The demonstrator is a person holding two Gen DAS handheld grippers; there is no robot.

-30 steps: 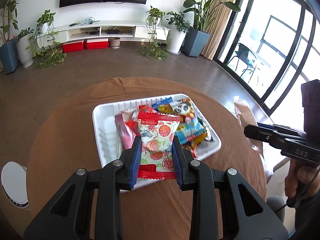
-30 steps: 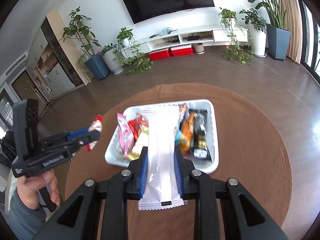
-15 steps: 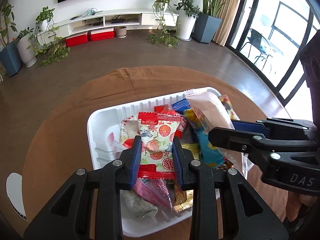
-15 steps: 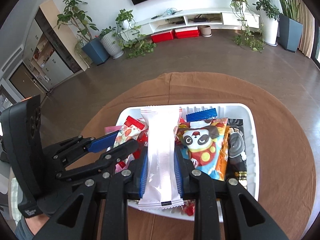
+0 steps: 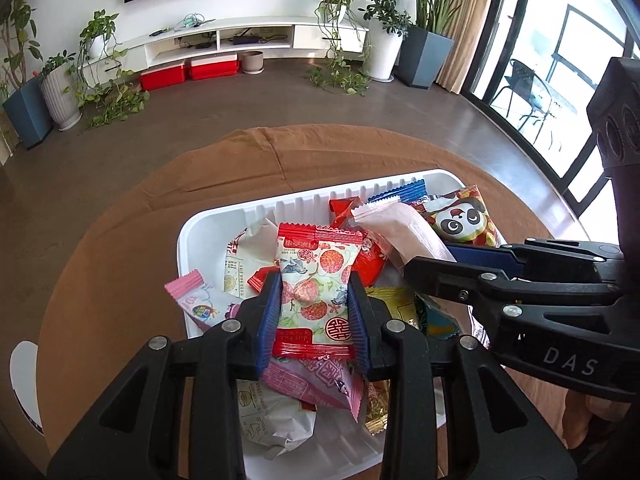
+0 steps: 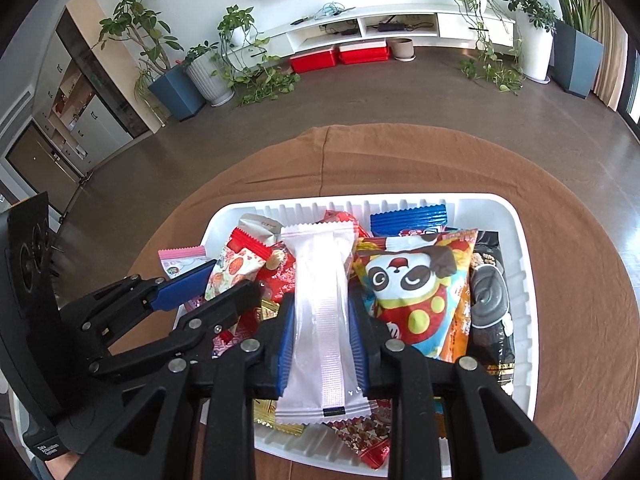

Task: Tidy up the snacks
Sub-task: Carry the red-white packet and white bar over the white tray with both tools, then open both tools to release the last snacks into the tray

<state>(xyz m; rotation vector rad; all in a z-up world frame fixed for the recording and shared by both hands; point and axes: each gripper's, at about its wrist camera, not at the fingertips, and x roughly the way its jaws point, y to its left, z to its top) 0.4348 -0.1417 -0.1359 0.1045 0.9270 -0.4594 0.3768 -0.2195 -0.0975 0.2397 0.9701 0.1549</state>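
Left wrist view: the left gripper (image 5: pixel 314 314) hangs over the near half of the white tray (image 5: pixel 224 216), which sits on a round table with a brown cloth (image 5: pixel 120 240).
Left fingers: narrow, blue pads against both sides of a red-edged lychee-print snack packet (image 5: pixel 314 292); the jaws are opening a little with the packet between them.
Right wrist view: the right gripper (image 6: pixel 322 332) is over the tray's near middle, just beside the left gripper (image 6: pixel 208 288).
Right fingers: narrow, clamped on a long white packet (image 6: pixel 322 308) held lengthwise.
Tray contents: a panda packet (image 6: pixel 412 292) right of centre, a dark packet (image 6: pixel 490 300) along the right edge, a blue-edged packet (image 6: pixel 408 218) at the far wall.
Left edge: a pink packet (image 5: pixel 196 300) lies across the tray's rim.
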